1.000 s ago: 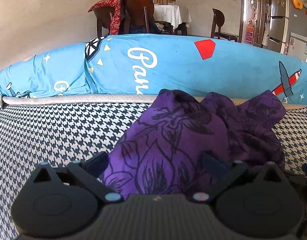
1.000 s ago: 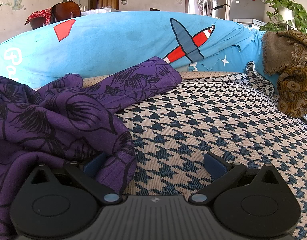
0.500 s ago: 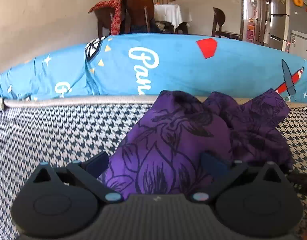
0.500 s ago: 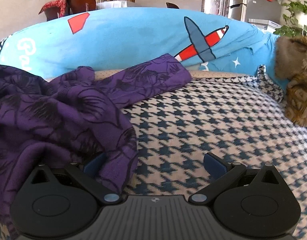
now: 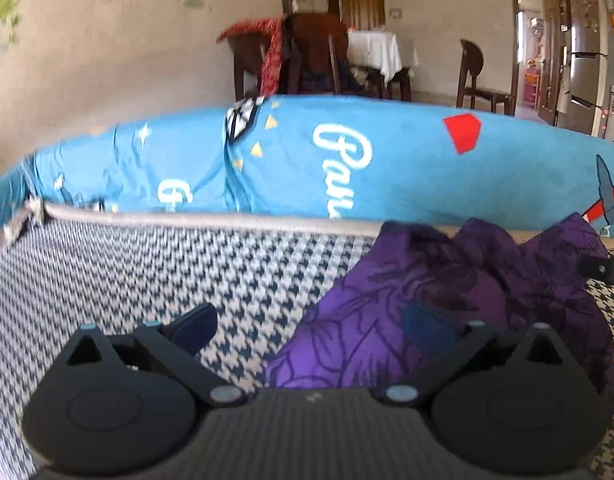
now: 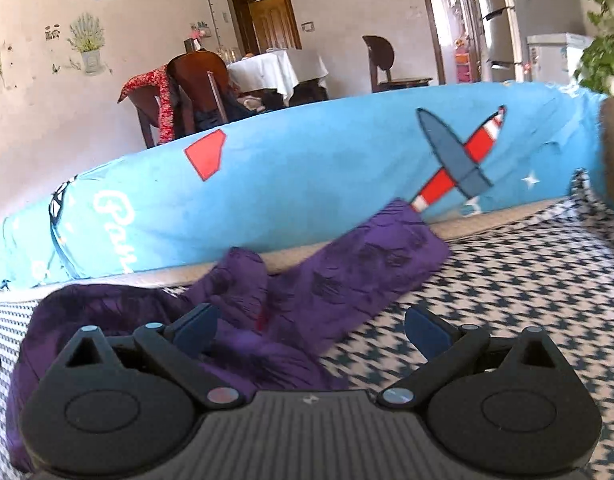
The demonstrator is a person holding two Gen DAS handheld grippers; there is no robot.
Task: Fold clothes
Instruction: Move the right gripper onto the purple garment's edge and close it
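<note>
In the left wrist view, the left gripper (image 5: 311, 322) has its 2 fingers spread wide and clamps nothing: the left finger stands over bare houndstooth sofa cover (image 5: 147, 276), while the right finger is partly lost against the purple garment (image 5: 447, 304), which lies crumpled on the seat to the right, its far edge near the blue cushion (image 5: 347, 160) along the back. A black part, probably the other tool, shows at the right edge. In the right wrist view, the right gripper (image 6: 311, 330) is likewise wide apart and empty; its left finger hovers over the bunched purple cloth, its right finger over bare cover. From here the garment (image 6: 347, 280) sends 1 long piece, likely a sleeve, out toward the cushion (image 6: 307, 176). The step in hand looks like the very start: the garment is not yet spread, let alone folded. The next move would call for each tool to find an edge or corner of the heap, pinch only 1 layer, and draw the cloth flat.
</note>
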